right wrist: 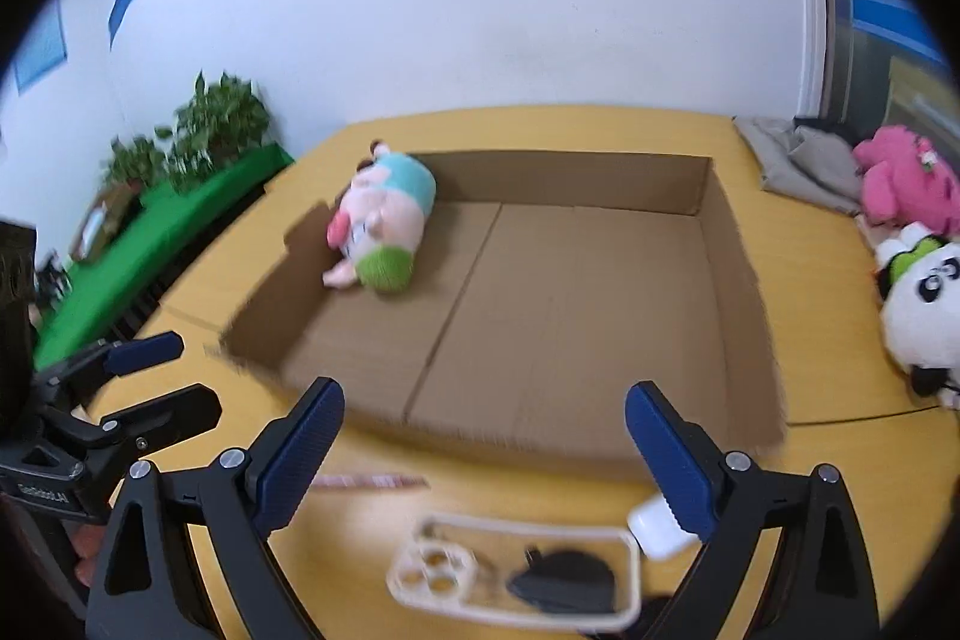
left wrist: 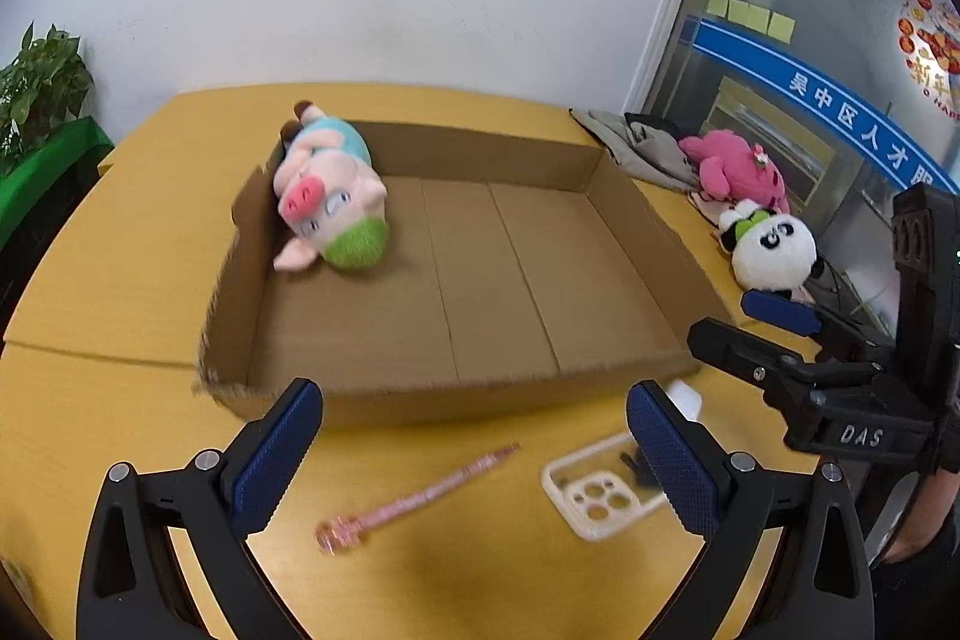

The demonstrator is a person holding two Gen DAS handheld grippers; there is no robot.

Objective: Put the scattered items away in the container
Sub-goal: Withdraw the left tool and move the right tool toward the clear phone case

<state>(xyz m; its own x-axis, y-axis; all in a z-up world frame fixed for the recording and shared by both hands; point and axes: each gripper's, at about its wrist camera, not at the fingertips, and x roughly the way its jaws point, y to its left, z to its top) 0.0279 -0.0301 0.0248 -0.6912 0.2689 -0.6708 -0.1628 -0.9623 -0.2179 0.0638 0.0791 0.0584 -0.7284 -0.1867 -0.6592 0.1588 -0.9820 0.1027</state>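
A shallow cardboard box (left wrist: 480, 160) sits on the yellow table (left wrist: 120, 250). A pink pig plush (left wrist: 327, 196) with a green cap lies inside it, against the far left corner. In front of the box lie a pink pen (left wrist: 414, 496), a clear phone case (left wrist: 591, 505) and a small white item (left wrist: 687, 397). My left gripper (left wrist: 474, 400) hangs open above the pen, with nothing between its fingers. My right gripper (right wrist: 485, 400) is open over the box's near edge. The phone case (right wrist: 420, 574), with a black item (right wrist: 564, 577) on it, lies just below it.
A panda plush (left wrist: 774, 250), a pink plush (left wrist: 738, 172) and a grey cloth (left wrist: 636, 142) lie on the table right of the box. Potted plants (right wrist: 210, 124) on a green surface stand beyond the table's left edge. A white wall is behind.
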